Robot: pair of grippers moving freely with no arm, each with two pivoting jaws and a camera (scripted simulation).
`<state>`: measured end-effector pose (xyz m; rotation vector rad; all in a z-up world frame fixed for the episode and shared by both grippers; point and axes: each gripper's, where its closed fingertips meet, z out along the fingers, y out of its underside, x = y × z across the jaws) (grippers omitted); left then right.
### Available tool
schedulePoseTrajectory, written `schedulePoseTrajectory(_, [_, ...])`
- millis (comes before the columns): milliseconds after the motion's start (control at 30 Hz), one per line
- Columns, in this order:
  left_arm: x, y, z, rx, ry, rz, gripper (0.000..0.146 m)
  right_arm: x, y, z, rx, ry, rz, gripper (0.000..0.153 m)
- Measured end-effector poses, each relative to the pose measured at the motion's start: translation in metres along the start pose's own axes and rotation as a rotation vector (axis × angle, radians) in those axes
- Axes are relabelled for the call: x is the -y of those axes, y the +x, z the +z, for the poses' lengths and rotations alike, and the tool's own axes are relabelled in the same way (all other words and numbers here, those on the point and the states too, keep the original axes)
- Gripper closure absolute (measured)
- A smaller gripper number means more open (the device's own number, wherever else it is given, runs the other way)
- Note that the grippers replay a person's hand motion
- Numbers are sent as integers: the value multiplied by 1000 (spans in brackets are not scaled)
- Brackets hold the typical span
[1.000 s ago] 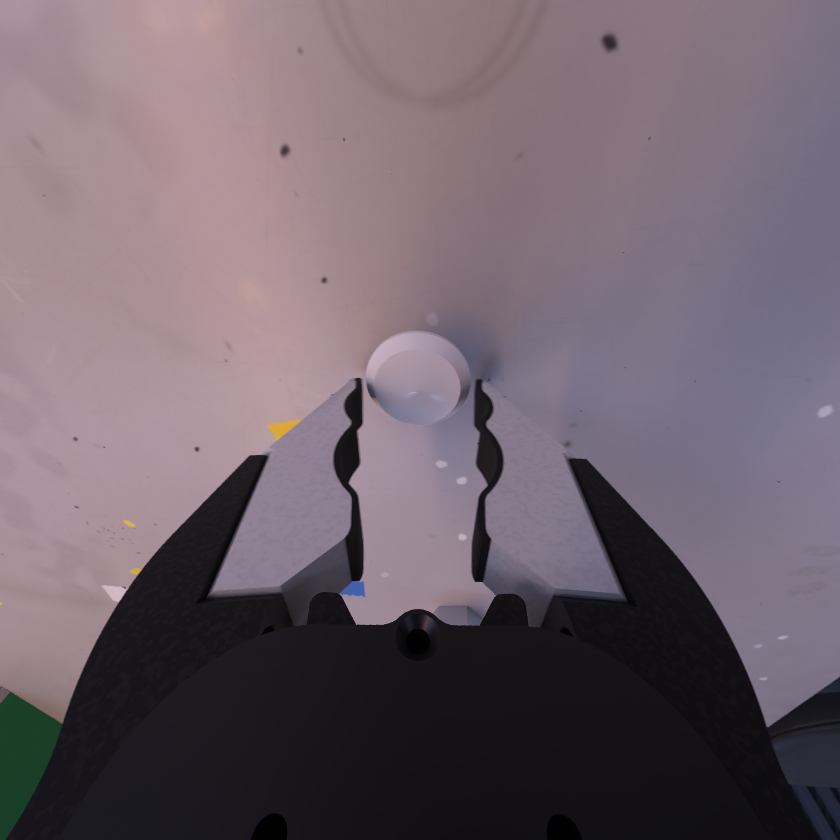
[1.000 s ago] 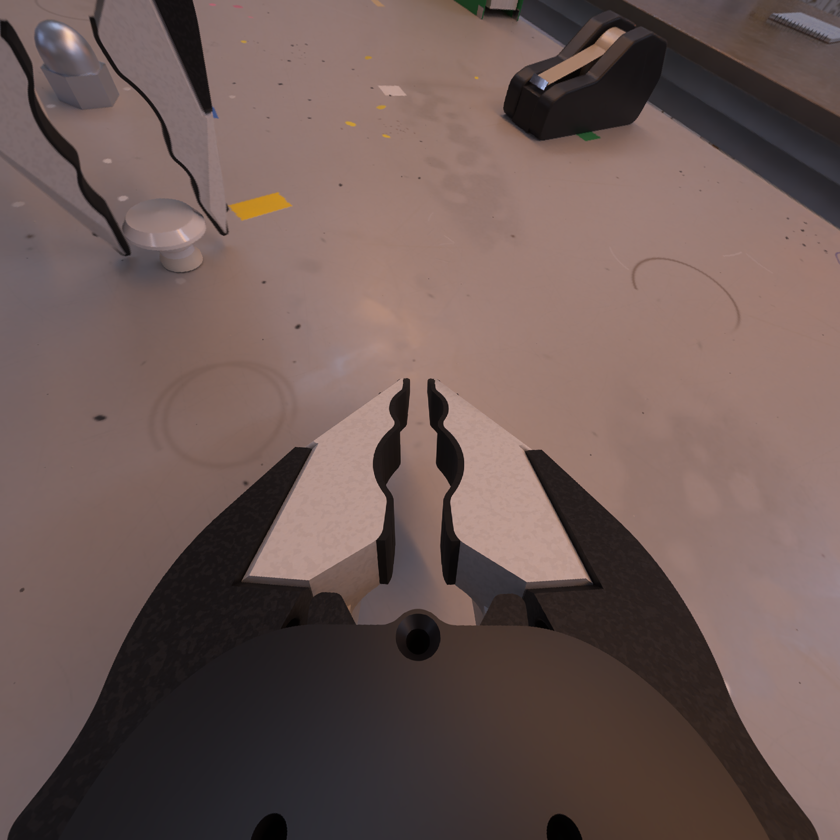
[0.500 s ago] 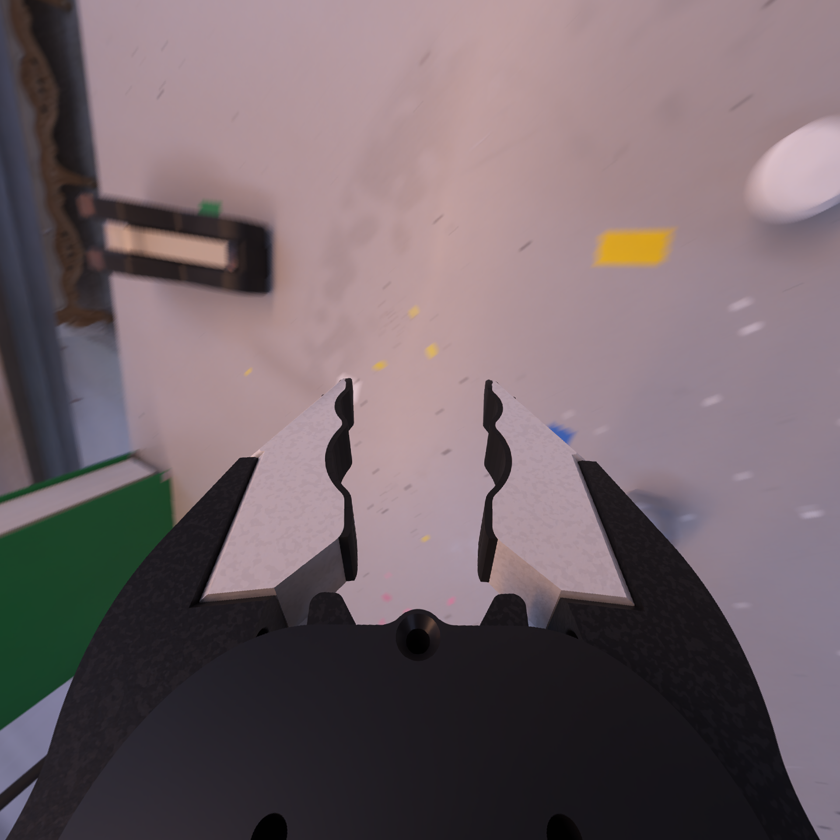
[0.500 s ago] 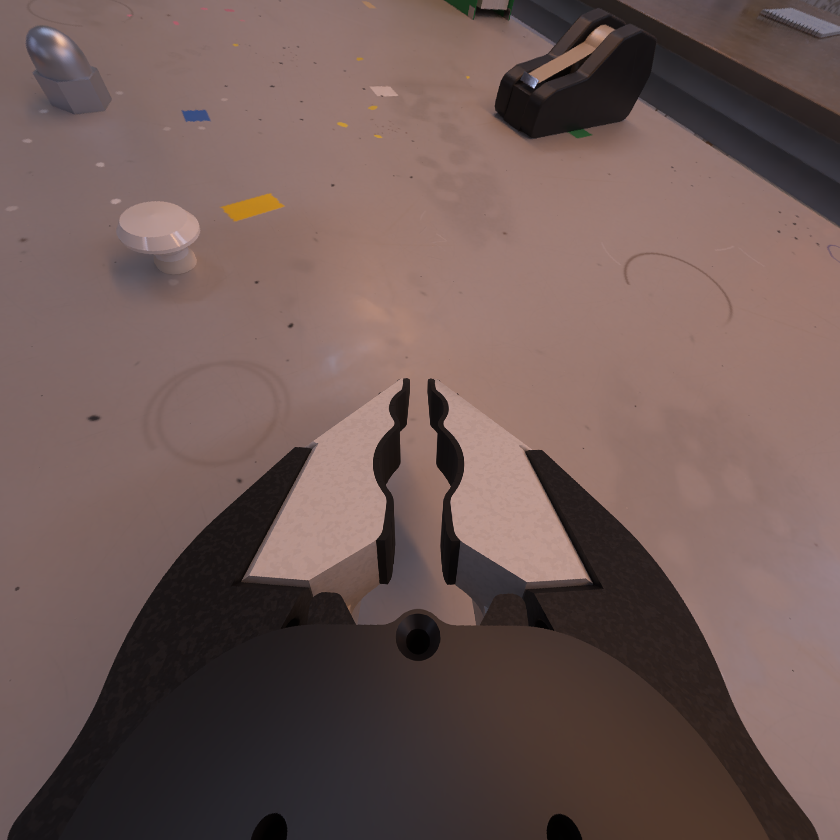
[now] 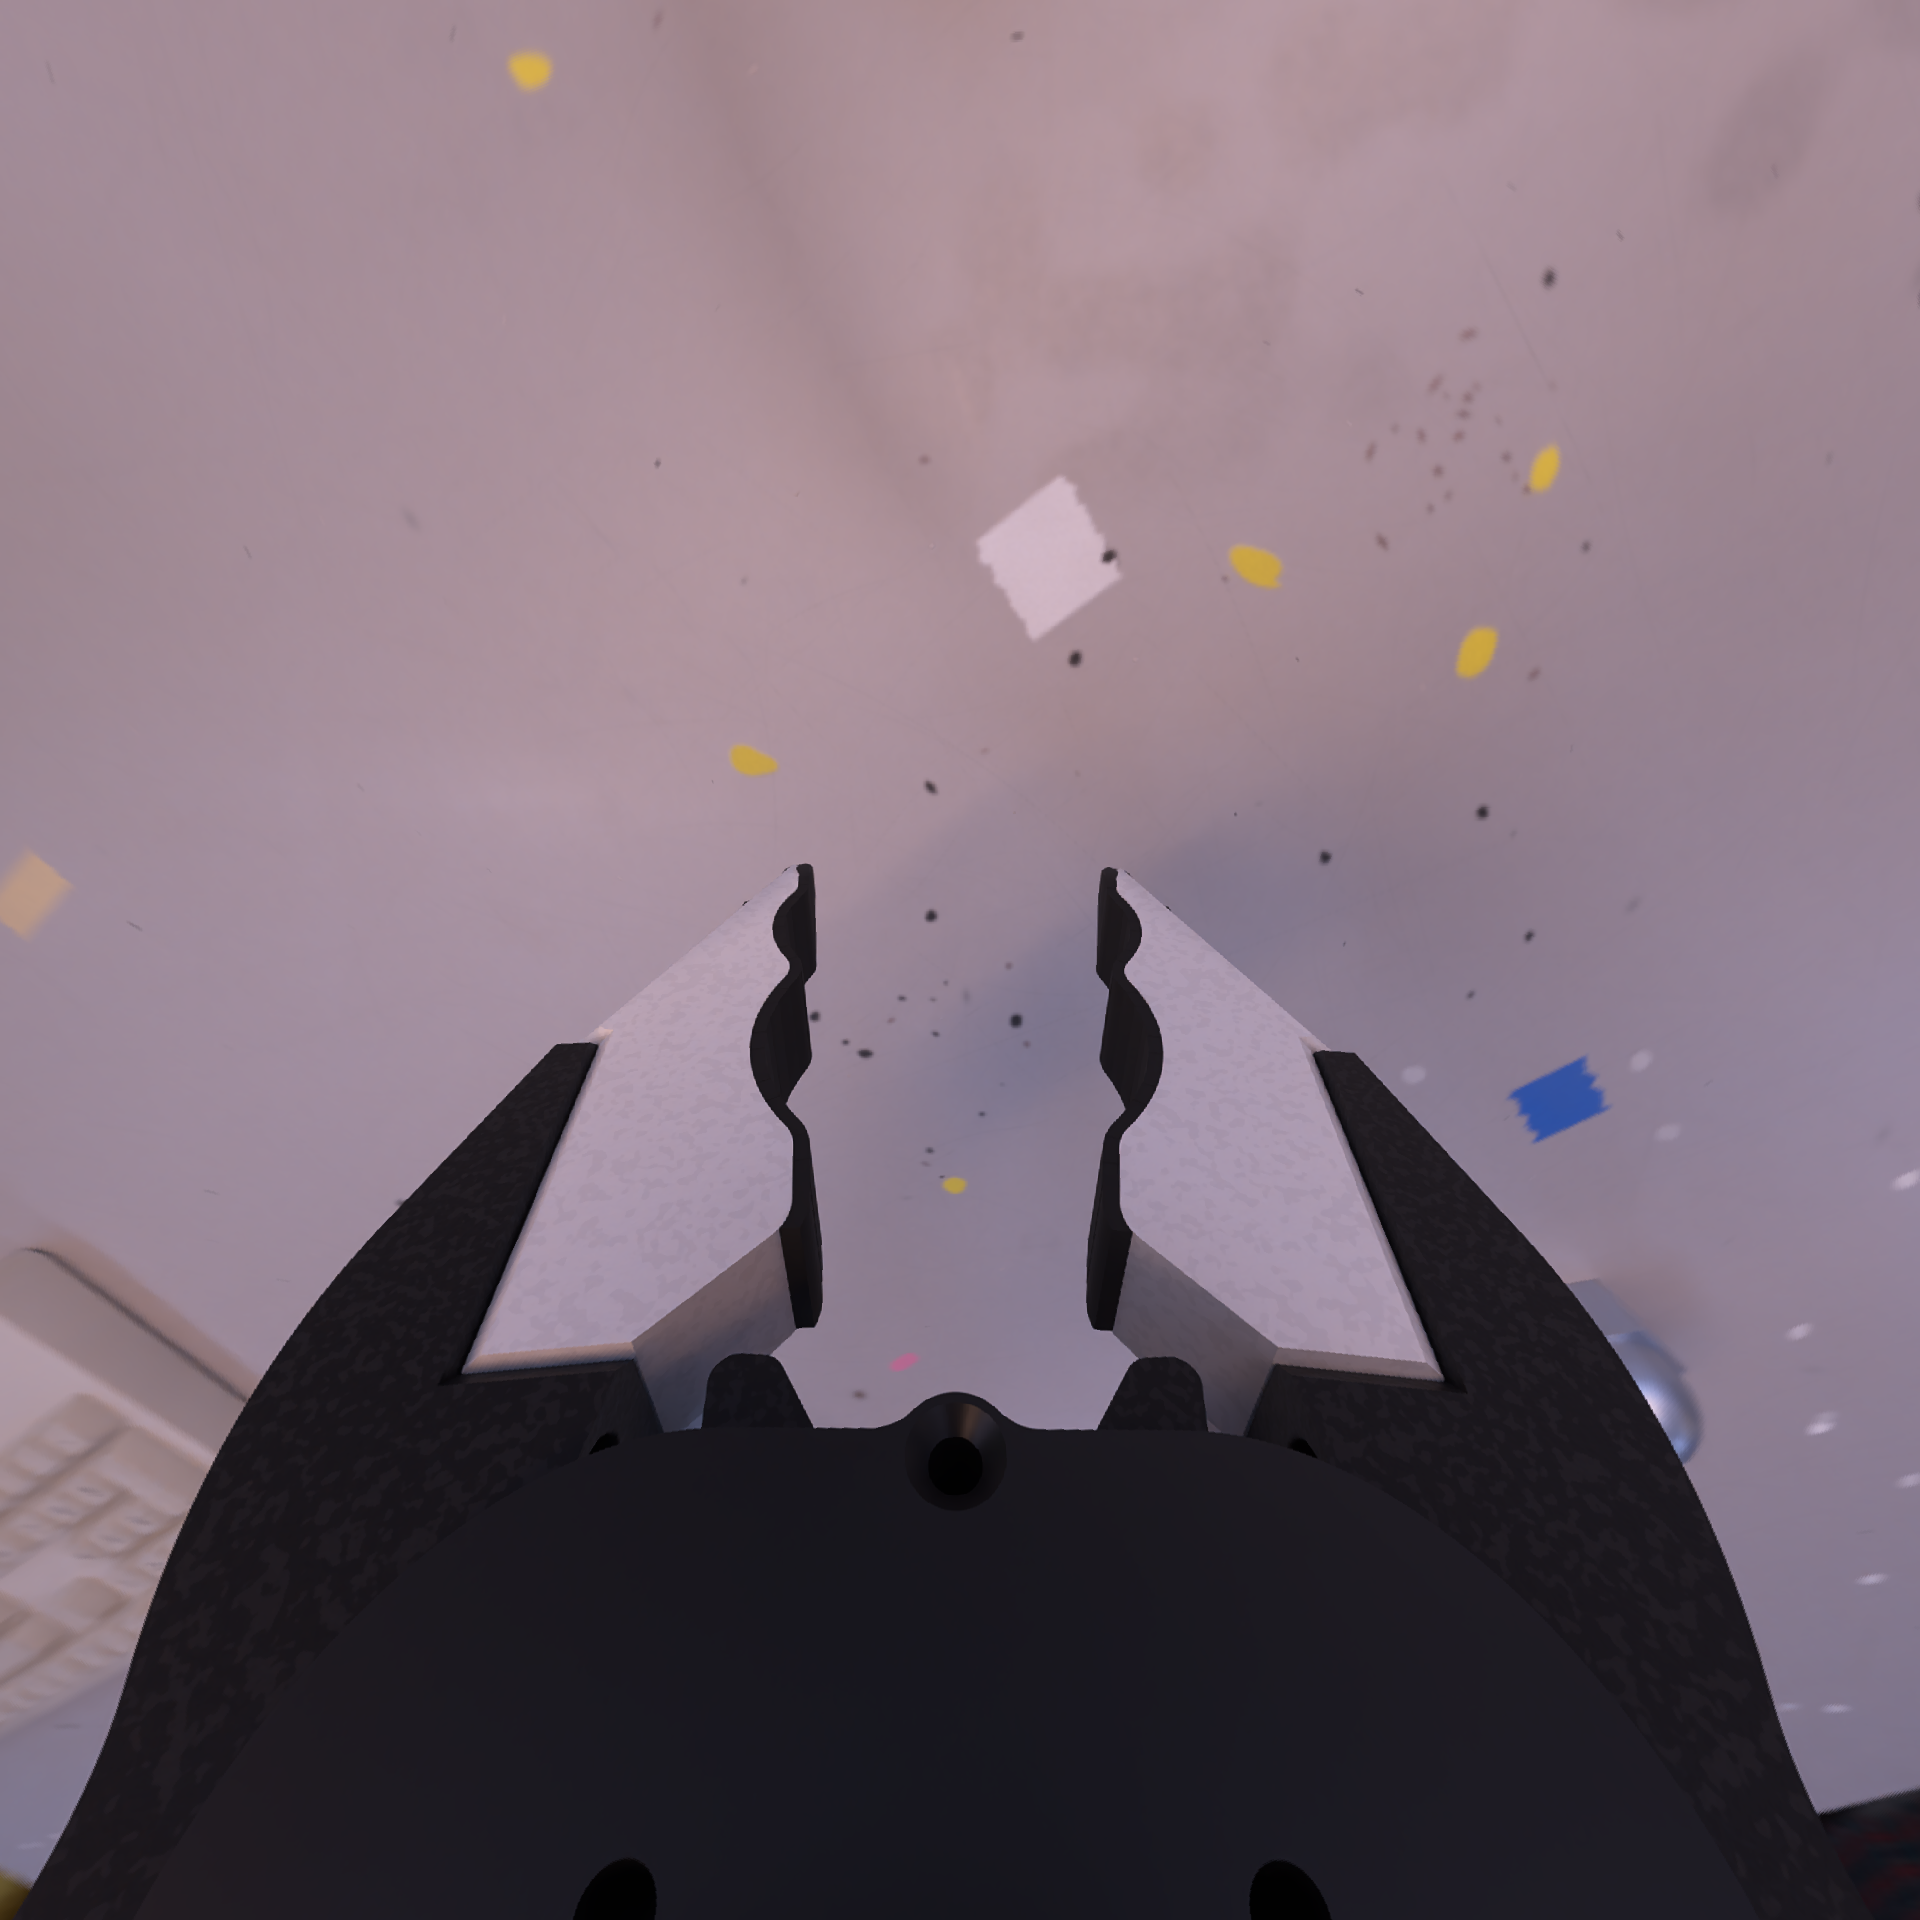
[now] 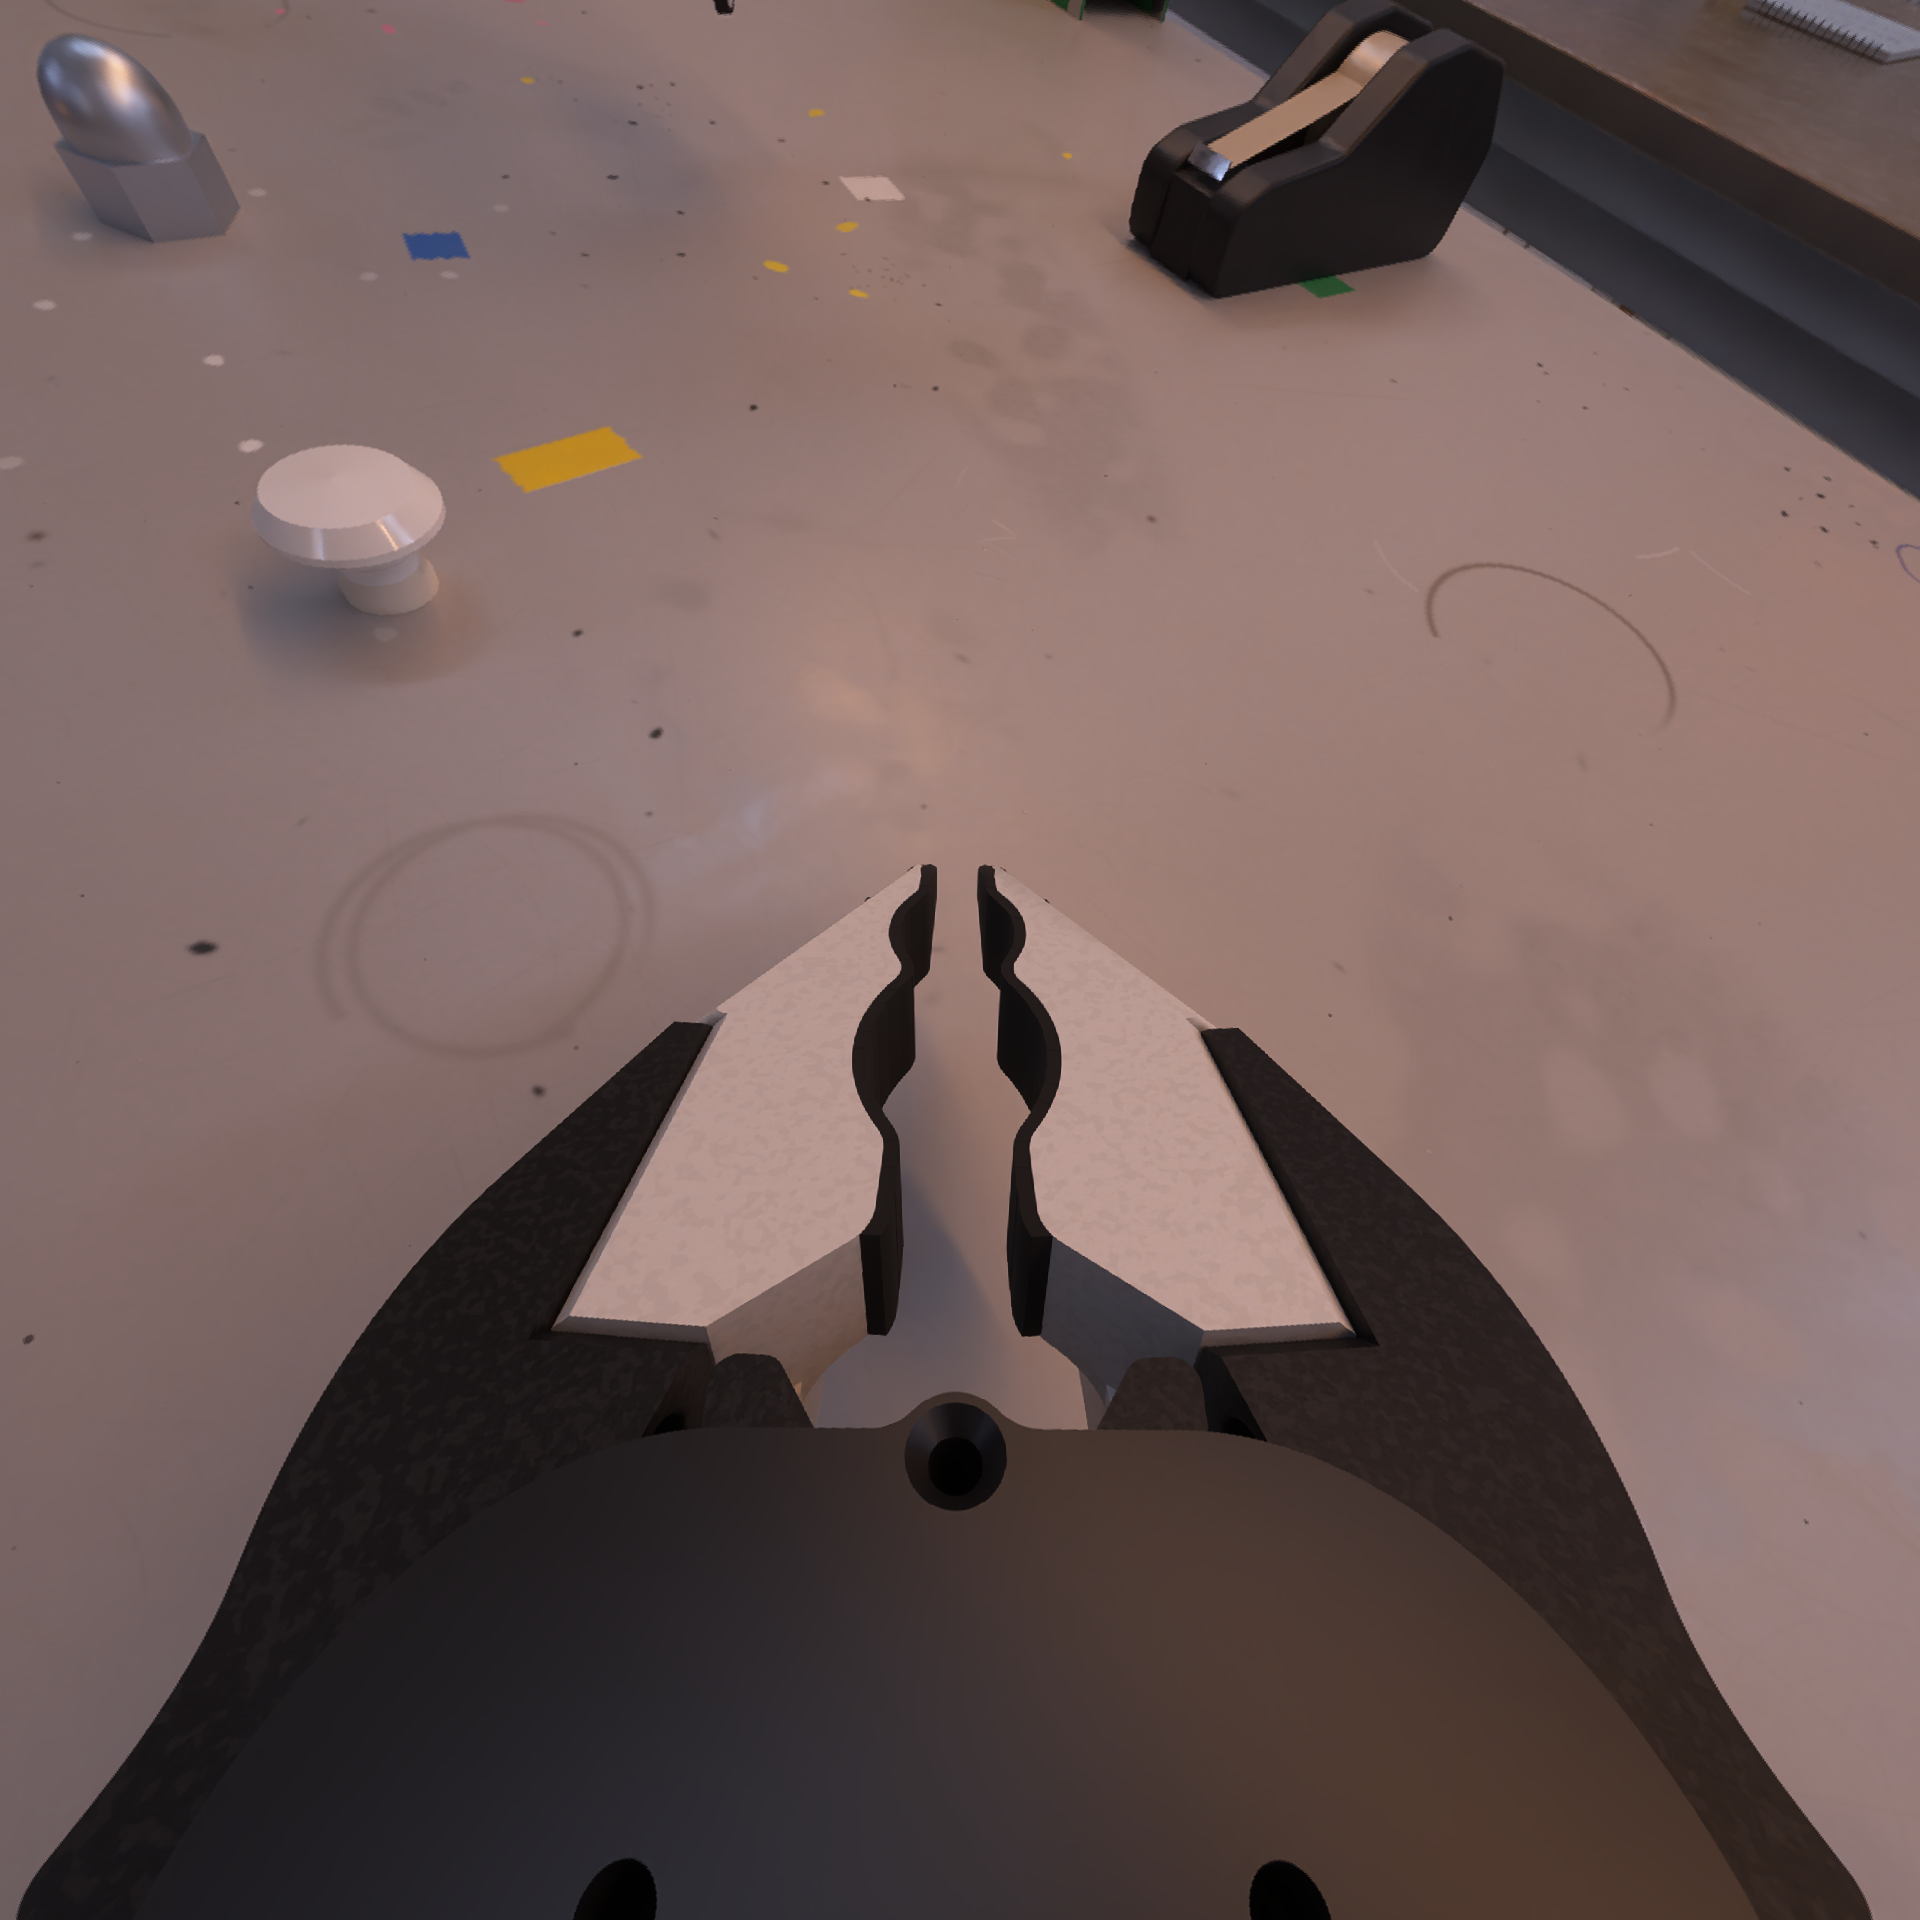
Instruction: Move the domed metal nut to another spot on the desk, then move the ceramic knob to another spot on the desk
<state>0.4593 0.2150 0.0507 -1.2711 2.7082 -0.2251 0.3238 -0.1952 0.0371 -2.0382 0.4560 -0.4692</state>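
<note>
The domed metal nut [image 6: 130, 145] stands on the desk at the far left of the right wrist view. A sliver of it [image 5: 1657, 1387] shows beside the right finger in the left wrist view. The white ceramic knob [image 6: 353, 525] stands on its stem nearer, left of centre. My left gripper [image 5: 956, 883] is open and empty, pointing down at speckled desk away from both objects. My right gripper [image 6: 956, 878] is nearly closed with a thin gap, holds nothing, and hovers over bare desk well right of the knob.
A black tape dispenser [image 6: 1320, 156] sits at the far right near the desk's back edge. A white keyboard [image 5: 83, 1455] lies at the lower left of the left wrist view. Coloured tape scraps, yellow [image 6: 566, 457] and blue [image 6: 436, 245], dot the desk.
My left gripper has let go of the knob, lifted away and swung over the speckled desk near the nut. The knob stays standing where it was. The right gripper has barely moved.
</note>
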Motion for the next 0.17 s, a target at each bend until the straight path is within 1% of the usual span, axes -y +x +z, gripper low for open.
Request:
schedulePoseTrajectory(100, [-6, 0, 8, -51, -46, -109, 89, 0, -2, 1, 6, -3, -10, 145])
schedulePoseTrajectory(167, [-11, -3, 14, -40, -94, -133, 84, 0, -3, 0, 13, 2, -12, 145])
